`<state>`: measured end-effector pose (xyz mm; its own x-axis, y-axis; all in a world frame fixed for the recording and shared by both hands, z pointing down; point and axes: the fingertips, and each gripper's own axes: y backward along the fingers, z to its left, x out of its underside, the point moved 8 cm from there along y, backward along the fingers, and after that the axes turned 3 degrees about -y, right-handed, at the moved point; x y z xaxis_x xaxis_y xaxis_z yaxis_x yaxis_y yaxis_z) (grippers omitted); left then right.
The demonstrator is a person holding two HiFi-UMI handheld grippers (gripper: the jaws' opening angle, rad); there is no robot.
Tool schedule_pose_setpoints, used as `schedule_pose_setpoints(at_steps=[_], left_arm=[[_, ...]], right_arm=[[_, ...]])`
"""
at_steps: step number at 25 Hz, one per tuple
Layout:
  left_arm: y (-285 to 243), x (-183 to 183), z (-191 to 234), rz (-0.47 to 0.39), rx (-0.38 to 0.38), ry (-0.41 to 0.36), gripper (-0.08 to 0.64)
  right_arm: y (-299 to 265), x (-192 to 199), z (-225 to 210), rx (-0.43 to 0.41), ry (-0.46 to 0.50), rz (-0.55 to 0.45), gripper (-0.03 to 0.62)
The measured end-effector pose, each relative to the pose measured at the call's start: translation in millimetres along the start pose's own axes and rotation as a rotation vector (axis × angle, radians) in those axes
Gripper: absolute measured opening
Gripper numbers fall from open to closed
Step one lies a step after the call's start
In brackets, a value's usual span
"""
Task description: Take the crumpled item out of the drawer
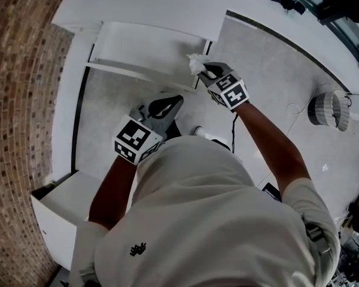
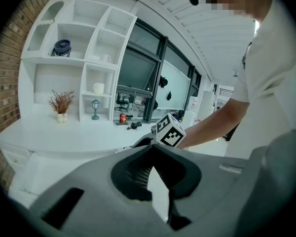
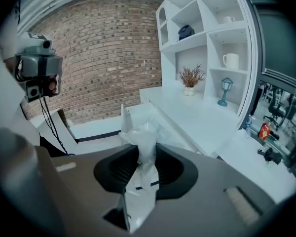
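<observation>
The crumpled item [image 1: 195, 63] is a wad of thin white plastic. It hangs just above the front edge of the open white drawer [image 1: 145, 48]. My right gripper [image 1: 207, 72] is shut on it. In the right gripper view the crumpled item [image 3: 144, 136] runs up between the jaws and bunches above the right gripper's [image 3: 146, 151] tips. My left gripper [image 1: 170, 102] hovers lower, over the floor in front of the drawer, and holds nothing. Seen in its own view, the left gripper [image 2: 151, 168] has its tips together. The right gripper's marker cube [image 2: 168, 132] shows beyond them.
A brick wall [image 1: 18, 100] runs along the left. A white counter [image 1: 167, 5] lies above the drawer. A second white drawer [image 1: 55, 215] stands open at bottom left. A round white ribbed object [image 1: 328, 109] and a thin cable [image 1: 294, 108] lie on the floor at right.
</observation>
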<state>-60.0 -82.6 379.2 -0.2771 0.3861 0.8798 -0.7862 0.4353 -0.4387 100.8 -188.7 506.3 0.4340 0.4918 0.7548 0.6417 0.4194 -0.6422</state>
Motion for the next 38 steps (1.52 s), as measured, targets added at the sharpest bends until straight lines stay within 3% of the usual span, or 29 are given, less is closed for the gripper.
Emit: schedule_pose_setpoints(at_steps=[20,38], left_arm=[[26.9,11.8,-50.0,-0.027,-0.06,-0.004,0.007],[32.9,19.4,-67.0,-0.03,-0.054,-0.018,0.007]], right_arm=[[127.4,4.6,51.2,-0.046,0.026,-0.084,0.109],[184.8,-3.0,91.4,-0.081,0.046,-0.147,0.106]])
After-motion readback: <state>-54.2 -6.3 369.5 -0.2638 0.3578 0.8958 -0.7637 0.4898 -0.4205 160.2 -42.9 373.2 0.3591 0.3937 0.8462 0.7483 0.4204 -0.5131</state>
